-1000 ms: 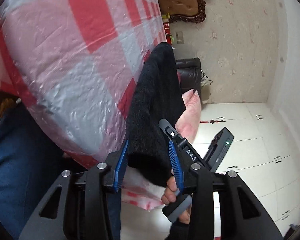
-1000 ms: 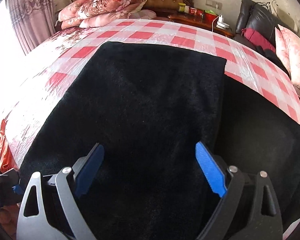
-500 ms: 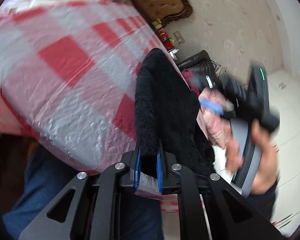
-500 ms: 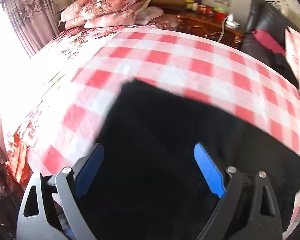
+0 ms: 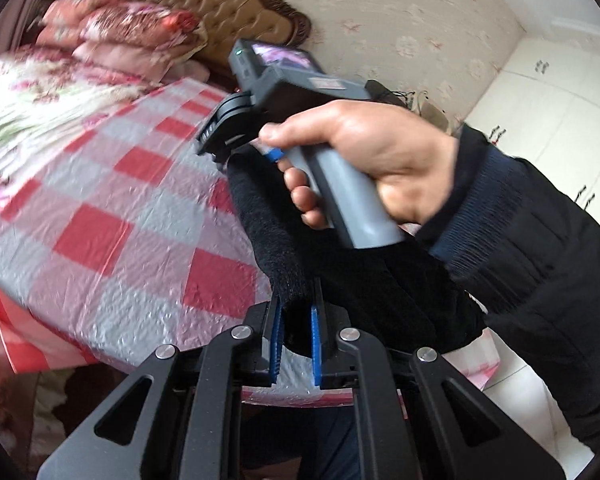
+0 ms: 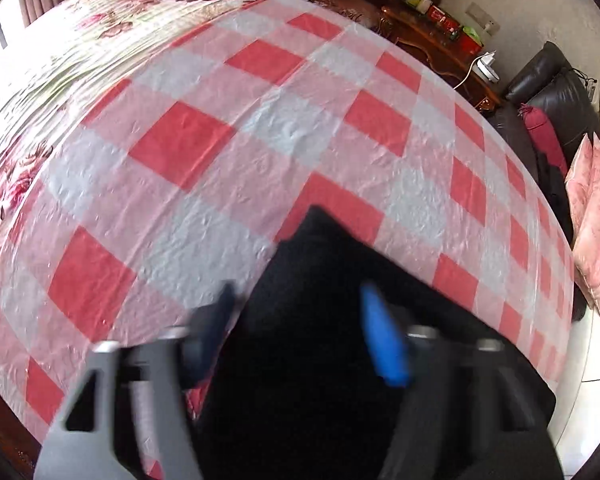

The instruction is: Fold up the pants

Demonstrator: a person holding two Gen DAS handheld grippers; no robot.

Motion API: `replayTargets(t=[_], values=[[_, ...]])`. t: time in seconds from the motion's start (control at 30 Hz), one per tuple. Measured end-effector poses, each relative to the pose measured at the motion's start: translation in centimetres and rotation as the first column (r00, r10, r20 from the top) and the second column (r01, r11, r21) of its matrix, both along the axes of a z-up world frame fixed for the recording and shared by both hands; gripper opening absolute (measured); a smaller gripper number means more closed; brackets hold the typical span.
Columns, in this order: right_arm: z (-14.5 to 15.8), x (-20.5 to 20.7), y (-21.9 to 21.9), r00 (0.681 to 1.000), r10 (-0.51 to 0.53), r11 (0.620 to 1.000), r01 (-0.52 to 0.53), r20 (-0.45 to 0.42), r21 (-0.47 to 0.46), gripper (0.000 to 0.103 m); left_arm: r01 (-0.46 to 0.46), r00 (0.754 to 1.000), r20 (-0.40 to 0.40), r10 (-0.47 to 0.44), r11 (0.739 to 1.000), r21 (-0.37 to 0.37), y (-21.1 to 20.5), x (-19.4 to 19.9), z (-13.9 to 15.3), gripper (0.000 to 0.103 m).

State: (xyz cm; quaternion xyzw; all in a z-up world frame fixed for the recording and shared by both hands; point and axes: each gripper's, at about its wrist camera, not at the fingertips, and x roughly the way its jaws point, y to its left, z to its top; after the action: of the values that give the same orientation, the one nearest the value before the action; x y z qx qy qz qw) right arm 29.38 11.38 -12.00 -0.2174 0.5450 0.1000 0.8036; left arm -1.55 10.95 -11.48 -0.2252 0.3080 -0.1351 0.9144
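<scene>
Left gripper (image 5: 296, 320) fingers clamp the black pants (image 5: 272, 240) — right gripper (image 6: 300, 336) fingers, just narrowing, straddle the pants (image 6: 320, 360) unpinched.

Fuzzy matt black cloth pants (image 5: 284, 256); crinkled glossy plastic sheet (image 6: 260, 128), red-and-white checked; tufted padded headboard (image 5: 204, 4) framed in carved wood.

A red-and-white checked plastic sheet (image 6: 228, 152) is being spread over the bed; at 2 o'clock, a dark leather sofa (image 6: 556, 92) is being occupied by 2 pink cushions (image 6: 594, 216).
</scene>
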Motion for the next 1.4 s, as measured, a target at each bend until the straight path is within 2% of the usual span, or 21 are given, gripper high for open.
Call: replayTargets(t=[0.03,0.1,0.23,0.33,0.47,0.57,0.7,0.73,0.77,0.83,0.9,0.93,1.0,1.07,1.13,1.2,1.23,1.27,1.33,1.37,1.4], values=[[0.1,0.3,-0.4,1.000,-0.006,0.999,0.007,-0.010,0.033,0.045,0.004,1.000,0.008,-0.004,1.000,0.009,-0.3,-0.4,0.4,0.006],[0.8,0.7,-1.8,0.999,-0.011,0.993,0.015,-0.039,0.121,0.032,0.009,1.000,0.023,-0.009,1.000,0.021,-0.4,-0.5,1.1,0.006],[4.1,1.3,-6.1,0.994,-0.035,0.932,0.069,-0.101,0.356,0.027,0.048,0.995,0.085,-0.054,0.996,0.069,-1.7,-0.9,3.1,0.006],[7.6,1.7,-11.2,0.988,-0.053,0.825,0.123,-0.142,0.551,0.027,0.093,0.981,0.156,-0.116,0.985,0.143,-4.1,-1.6,6.0,0.006],[11.7,1.9,-20.5,0.982,-0.066,0.624,0.179,-0.177,0.761,0.027,0.152,0.948,0.231,-0.220,0.948,0.279,-9.0,-2.1,9.3,0.006],[13.3,1.7,-27.2,0.980,-0.080,0.501,0.199,-0.184,0.842,0.027,0.190,0.912,0.270,-0.309,0.901,0.389,-14.2,-2.3,11.2,0.006],[12.8,1.1,-37.6,0.971,-0.122,0.328,0.237,-0.208,0.915,0.027,0.235,0.853,0.278,-0.441,0.801,0.550,-23.0,-2.5,12.0,0.006],[11.6,0.7,-41.0,0.965,-0.139,0.277,0.253,-0.222,0.927,0.027,0.249,0.844,0.266,-0.466,0.778,0.576,-25.2,-2.3,11.6,0.006],[10.6,0.4,-43.1,0.962,-0.146,0.249,0.263,-0.233,0.932,0.027,0.259,0.837,0.255,-0.484,0.761,0.594,-26.9,-2.2,11.2,0.006],[7.2,-0.2,-48.4,0.949,-0.155,0.163,0.300,-0.276,0.940,0.027,0.283,0.818,0.218,-0.532,0.702,0.653,-31.8,-2.1,9.3,0.006],[4.0,-0.8,-52.1,0.934,-0.173,0.119,0.336,-0.314,0.934,0.027,0.290,0.802,0.183,-0.569,0.637,0.714,-36.4,-2.0,6.5,0.006],[1.8,-1.0,-54.2,0.922,-0.183,0.106,0.364,-0.341,0.926,0.027,0.285,0.791,0.164,-0.589,0.592,0.754,-38.8,-2.1,4.7,0.006],[-1.3,-1.2,-56.4,0.904,-0.195,0.095,0.403,-0.380,0.910,0.034,0.286,0.784,0.120,-0.609,0.526,0.801,-42.0,-2.1,1.3,0.006],[-3.8,-1.3,-57.6,0.888,-0.212,0.122,0.438,-0.408,0.890,0.044,0.292,0.788,0.062,-0.613,0.459,0.839,-44.2,-1.9,-2.2,0.006],[-4.8,-1.4,-57.6,0.899,-0.179,0.114,0.423,-0.400,0.899,0.049,0.276,0.791,0.046,-0.611,0.422,0.864,-44.7,-2.1,-3.9,0.007],[-4.1,-1.4,-57.5,0.925,-0.145,0.092,0.366,-0.351,0.926,0.077,0.242,0.789,0.061,-0.611,0.401,0.884,-45.2,-2.4,-4.3,0.011],[-3.3,-1.3,-57.4,0.937,-0.143,0.106,0.336,-0.320,0.936,0.084,0.226,0.790,0.070,-0.609,0.396,0.890,-45.3,-2.5,-4.4,0.015],[-2.7,-1.2,-57.2,0.944,-0.148,0.135,0.315,-0.295,0.940,0.090,0.216,0.790,0.074,-0.609,0.390,0.895,-45.3,-2.6,-4.6,0.024],[-2.1,-0.5,-56.6,0.949,-0.152,0.198,0.303,-0.276,0.932,0.091,0.186,0.782,0.089,-0.618,0.366,0.912,-45.4,-3.1,-5.0,0.028],[-1.8,0.0,-56.1,0.950,-0.158,0.246,0.303,-0.270,0.921,0.090,0.168,0.782,0.096,-0.616,0.357,0.919,-45.4,-3.2,-5.1,0.028],[-1.6,0.2,-55.8,0.952,-0.155,0.272,0.296,-0.262,0.916,0.083,0.154,0.782,0.099,-0.615,0.345,0.926,-45.7,-3.3,-5.3,0.028]])
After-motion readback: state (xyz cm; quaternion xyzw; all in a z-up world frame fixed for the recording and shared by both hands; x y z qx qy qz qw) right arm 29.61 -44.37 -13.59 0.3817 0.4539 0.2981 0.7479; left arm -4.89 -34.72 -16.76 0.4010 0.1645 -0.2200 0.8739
